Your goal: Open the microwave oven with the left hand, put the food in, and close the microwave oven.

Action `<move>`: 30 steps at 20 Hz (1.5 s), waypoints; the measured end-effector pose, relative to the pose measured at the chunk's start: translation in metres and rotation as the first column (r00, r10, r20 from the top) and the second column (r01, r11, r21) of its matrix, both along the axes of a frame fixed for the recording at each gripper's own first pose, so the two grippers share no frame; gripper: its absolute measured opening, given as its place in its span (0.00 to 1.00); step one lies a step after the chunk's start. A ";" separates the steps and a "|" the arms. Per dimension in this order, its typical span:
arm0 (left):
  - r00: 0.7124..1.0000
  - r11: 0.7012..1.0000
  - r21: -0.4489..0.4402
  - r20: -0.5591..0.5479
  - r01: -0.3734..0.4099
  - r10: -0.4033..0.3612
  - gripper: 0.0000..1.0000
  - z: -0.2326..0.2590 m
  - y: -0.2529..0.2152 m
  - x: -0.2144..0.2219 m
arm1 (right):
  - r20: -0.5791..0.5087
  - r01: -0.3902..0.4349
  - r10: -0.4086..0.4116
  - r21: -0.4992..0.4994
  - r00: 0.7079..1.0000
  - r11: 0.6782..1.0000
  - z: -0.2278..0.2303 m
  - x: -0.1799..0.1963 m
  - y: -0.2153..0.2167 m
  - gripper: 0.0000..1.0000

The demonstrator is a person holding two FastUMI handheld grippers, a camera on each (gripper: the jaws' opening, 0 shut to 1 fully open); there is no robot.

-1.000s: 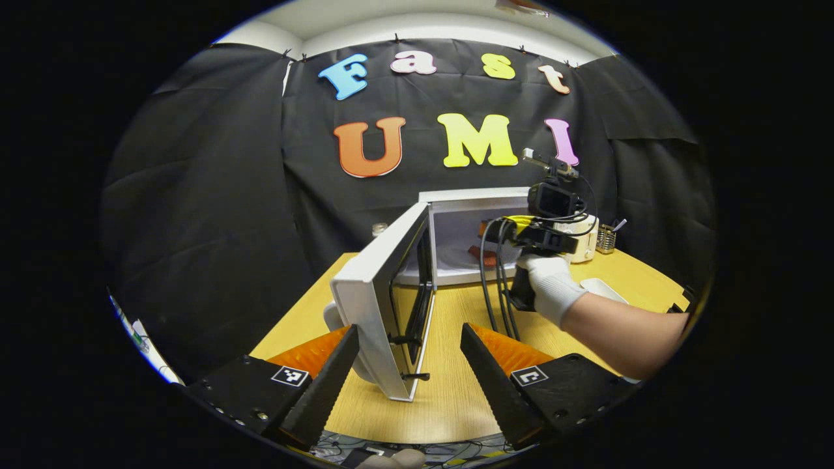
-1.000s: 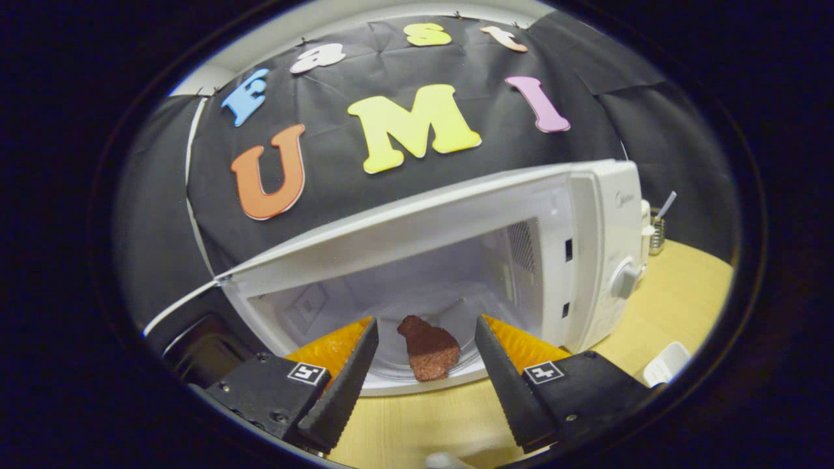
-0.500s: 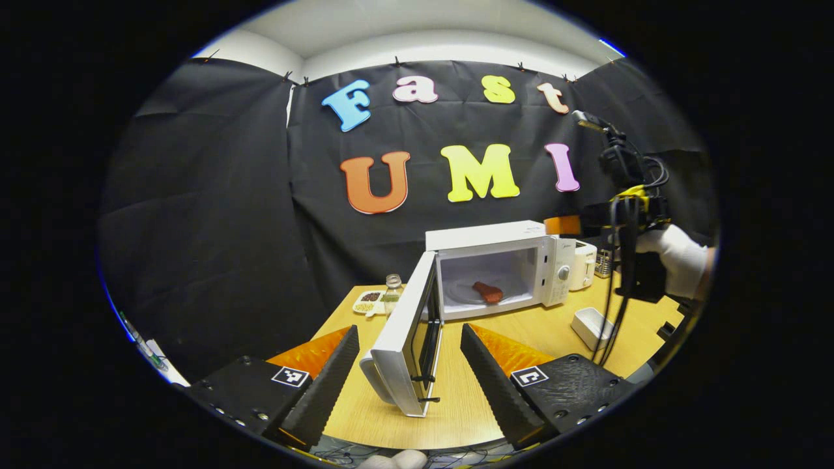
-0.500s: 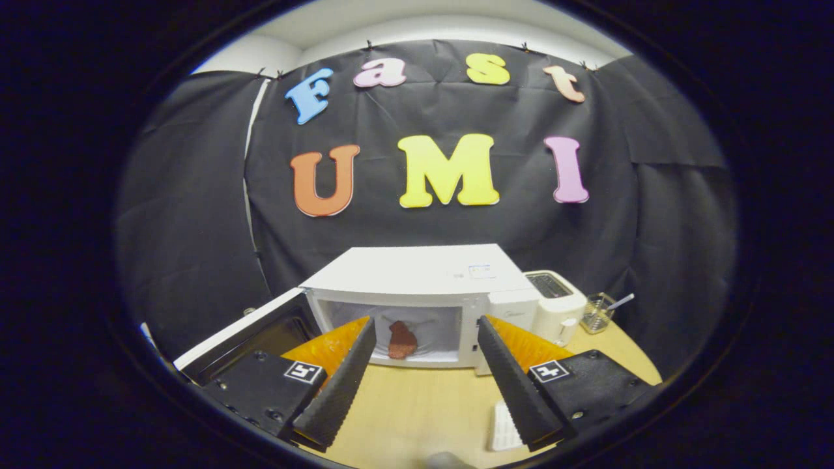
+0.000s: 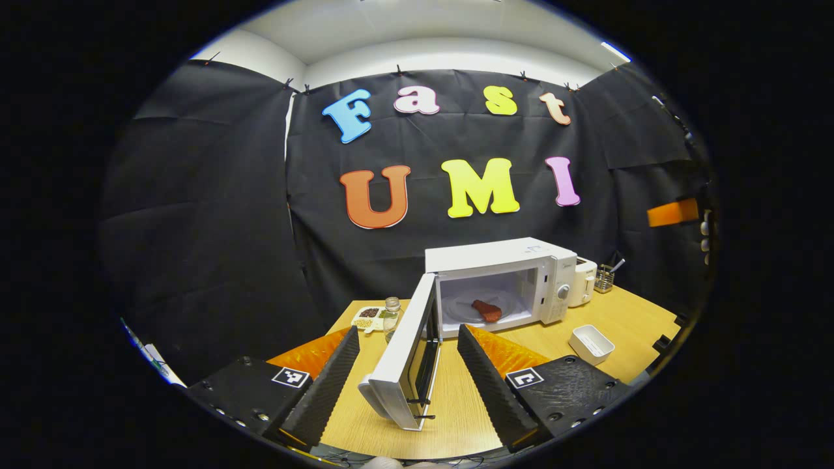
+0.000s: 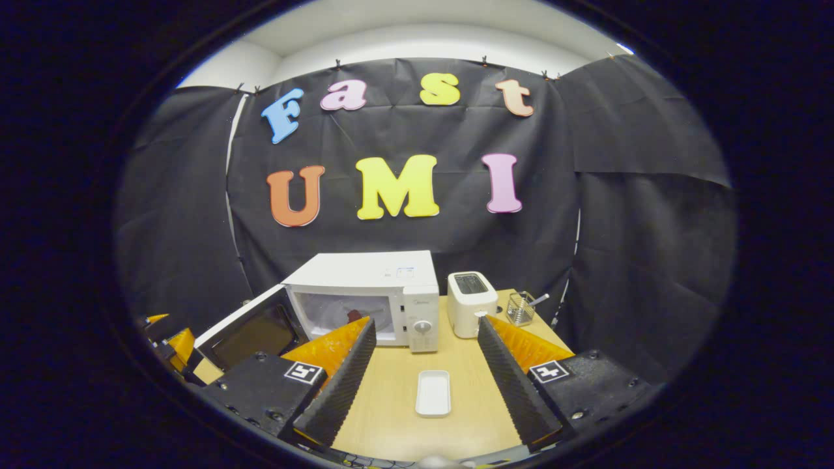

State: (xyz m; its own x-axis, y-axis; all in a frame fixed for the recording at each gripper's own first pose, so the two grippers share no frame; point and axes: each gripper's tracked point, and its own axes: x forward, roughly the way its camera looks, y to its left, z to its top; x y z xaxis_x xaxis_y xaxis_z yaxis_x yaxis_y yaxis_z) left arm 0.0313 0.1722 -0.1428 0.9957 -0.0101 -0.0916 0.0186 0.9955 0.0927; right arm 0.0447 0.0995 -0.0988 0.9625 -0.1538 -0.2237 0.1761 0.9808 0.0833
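Left gripper view: the left gripper [image 5: 407, 374] is held level above the table [image 5: 469, 410], fingers apart, gripping nothing. The microwave oven [image 5: 498, 277] stands at 1 o'clock, its door [image 5: 407, 365] swung out edge-on between the fingers. The food [image 5: 487, 310] lies inside on the turntable, long axis running 10 to 4 o'clock. No writing is legible.

Right gripper view: the right gripper [image 6: 423, 371] is held back from the oven, fingers apart and empty, over a white tray [image 6: 433, 393]. A toaster [image 6: 472, 303] stands just beside the oven.
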 end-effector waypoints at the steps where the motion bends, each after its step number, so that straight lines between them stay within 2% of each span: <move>1: 1.000 1.000 -0.002 0.002 -0.002 0.002 0.83 0.001 0.000 0.000 | -0.001 0.017 -0.017 -0.005 1.000 1.000 0.000 -0.012 -0.009 0.91; 2: 1.000 1.000 -0.004 0.010 0.000 0.000 0.87 0.004 0.000 0.000 | 0.001 0.038 -0.038 -0.010 0.999 0.999 0.000 -0.022 -0.018 1.00; 3: 1.000 1.000 -0.004 0.012 0.012 -0.012 0.73 0.004 -0.002 -0.001 | -0.003 0.054 -0.054 -0.007 0.999 0.999 -0.002 -0.029 -0.025 1.00; 4: 1.000 1.000 -0.001 0.019 0.006 -0.006 0.78 0.006 -0.002 0.000 | -0.004 0.062 -0.061 0.004 0.998 0.998 -0.003 -0.035 -0.029 1.00; 5: 1.000 1.000 -0.008 0.021 0.015 -0.015 0.62 0.005 -0.003 -0.001 | -0.006 0.064 -0.063 0.016 0.998 0.998 -0.004 -0.038 -0.031 0.91; 6: 1.000 1.000 -0.012 0.030 0.010 -0.009 0.46 0.006 -0.002 -0.003 | -0.007 0.058 -0.058 0.021 0.998 0.998 -0.003 -0.041 -0.031 0.91; 7: 0.999 1.000 -0.017 0.041 0.007 -0.007 0.28 0.008 -0.001 -0.005 | -0.007 0.060 -0.060 0.017 0.998 0.998 -0.002 -0.042 -0.035 1.00; 8: 0.999 1.000 -0.015 0.048 -0.005 0.006 0.10 0.008 0.000 -0.006 | -0.002 0.062 -0.062 0.014 0.998 0.998 0.001 -0.044 -0.037 1.00; 9: 0.998 1.000 -0.009 0.051 -0.019 0.019 0.08 0.008 0.003 -0.008 | 0.001 0.059 -0.059 0.015 0.998 0.998 0.002 -0.044 -0.037 0.91; 10: 0.998 1.000 -0.013 0.059 -0.021 0.022 0.02 0.008 0.006 -0.006 | 0.000 0.050 -0.050 0.018 0.999 0.999 0.003 -0.044 -0.035 1.00; 13: 0.997 0.999 0.001 0.063 -0.036 0.036 0.00 0.006 0.016 -0.003 | 0.006 0.031 -0.032 0.032 0.999 0.999 0.006 -0.041 -0.032 1.00; 14: 0.997 0.999 0.010 0.064 -0.053 0.052 0.00 0.006 0.025 -0.002 | -0.002 0.030 -0.030 0.035 1.000 0.999 0.005 -0.040 -0.032 0.91; 15: 0.995 0.996 0.023 0.058 -0.082 0.080 0.00 0.001 0.038 0.001 | -0.008 0.025 -0.025 0.037 1.000 0.999 0.002 -0.039 -0.032 0.91; 16: 0.994 0.994 0.023 0.047 -0.104 0.103 0.00 -0.004 0.050 0.004 | -0.014 0.028 -0.028 0.042 1.000 0.999 0.001 -0.039 -0.033 1.00; 19: 0.987 0.987 0.024 0.013 -0.159 0.159 0.00 -0.023 0.080 0.009 | -0.038 0.029 -0.028 0.039 0.999 0.999 -0.002 -0.039 -0.036 1.00; 22: 0.983 0.983 0.038 -0.025 -0.181 0.182 0.00 -0.050 0.099 0.019 | -0.059 0.040 -0.039 0.017 0.998 0.999 -0.003 -0.040 -0.041 1.00; 26: 0.979 0.982 0.033 -0.079 -0.184 0.186 0.00 -0.081 0.103 0.029 | -0.085 0.050 -0.049 0.010 0.995 0.999 -0.006 -0.043 -0.046 1.00; 29: 0.980 0.987 0.023 -0.120 -0.159 0.160 0.00 -0.097 0.090 0.033 | -0.100 0.056 -0.055 0.007 0.993 0.998 -0.009 -0.045 -0.051 1.00; 30: 0.979 0.987 0.027 -0.128 -0.157 0.160 0.05 -0.100 0.087 0.034 | -0.103 0.061 -0.061 -0.001 0.993 0.998 -0.010 -0.045 -0.052 1.00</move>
